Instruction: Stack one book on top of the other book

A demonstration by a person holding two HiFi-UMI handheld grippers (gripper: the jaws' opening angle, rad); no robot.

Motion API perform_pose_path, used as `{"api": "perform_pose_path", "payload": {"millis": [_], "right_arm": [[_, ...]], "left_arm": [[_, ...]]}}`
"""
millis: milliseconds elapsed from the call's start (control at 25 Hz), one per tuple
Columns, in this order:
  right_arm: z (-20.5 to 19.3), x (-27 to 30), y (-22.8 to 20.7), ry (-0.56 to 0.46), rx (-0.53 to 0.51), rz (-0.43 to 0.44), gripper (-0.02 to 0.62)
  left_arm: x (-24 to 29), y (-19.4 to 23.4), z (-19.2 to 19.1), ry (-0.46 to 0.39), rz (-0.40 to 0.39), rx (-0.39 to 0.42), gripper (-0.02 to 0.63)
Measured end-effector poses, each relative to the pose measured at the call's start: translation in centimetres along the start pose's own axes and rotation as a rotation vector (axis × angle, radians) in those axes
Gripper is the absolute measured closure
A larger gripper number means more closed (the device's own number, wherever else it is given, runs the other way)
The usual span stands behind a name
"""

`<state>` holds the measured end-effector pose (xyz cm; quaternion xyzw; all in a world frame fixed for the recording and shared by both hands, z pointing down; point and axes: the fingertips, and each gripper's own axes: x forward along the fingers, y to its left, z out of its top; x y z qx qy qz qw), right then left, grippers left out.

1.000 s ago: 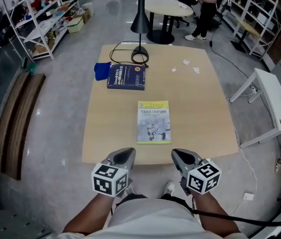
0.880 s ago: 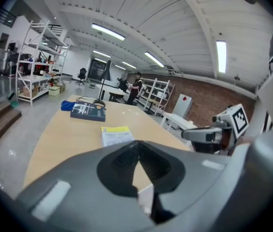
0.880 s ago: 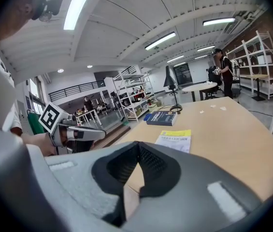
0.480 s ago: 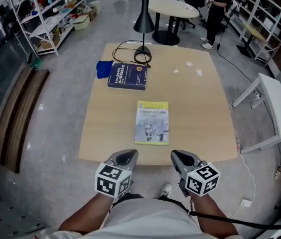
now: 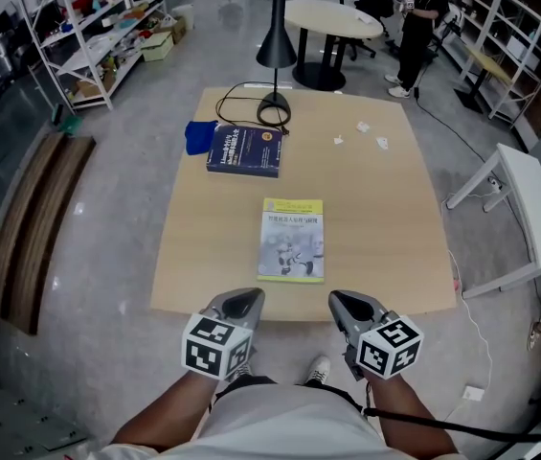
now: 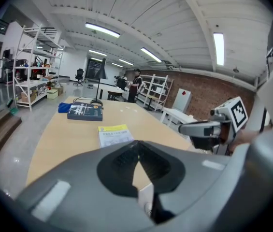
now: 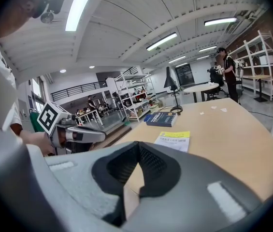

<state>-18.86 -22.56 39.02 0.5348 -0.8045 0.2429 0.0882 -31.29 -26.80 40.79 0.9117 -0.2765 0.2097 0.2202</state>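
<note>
Just short of the near edge of the bench, the left tongs and the right tongs hang side by side, each closed tight on nothing and tipped slightly downward. It looks like a waiting stance, level with the work but committed to neither volume.

At 12 o'clock from the pair, within easy reach, lies the pale book with the yellow band, flat and cover up, its long side running away from the person. At 11 o'clock from it and well apart sits the dark blue book, also flat and turned crosswise. It is just beside a blue cloth at its 9 o'clock and near the foot of a black lamp at its 12 o'clock.

Neither book rests on the other, so the stack the task asks for is not in place. Both lie flush with the wood, so a lift would probably need the tongs opened and one jaw worked under an edge. The nearer book's spot by the rim seems to favour that.
</note>
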Motion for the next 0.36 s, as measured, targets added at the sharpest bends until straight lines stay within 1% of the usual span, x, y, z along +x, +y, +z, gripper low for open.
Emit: {"api": "perform_pose_path", "payload": {"millis": [360], "right_arm": [[0.05,0.37,0.27,0.001,0.007,0.004,0.595]], "left_arm": [[-0.03,0.55,0.39,-0.007,0.008,-0.016,0.601]]}}
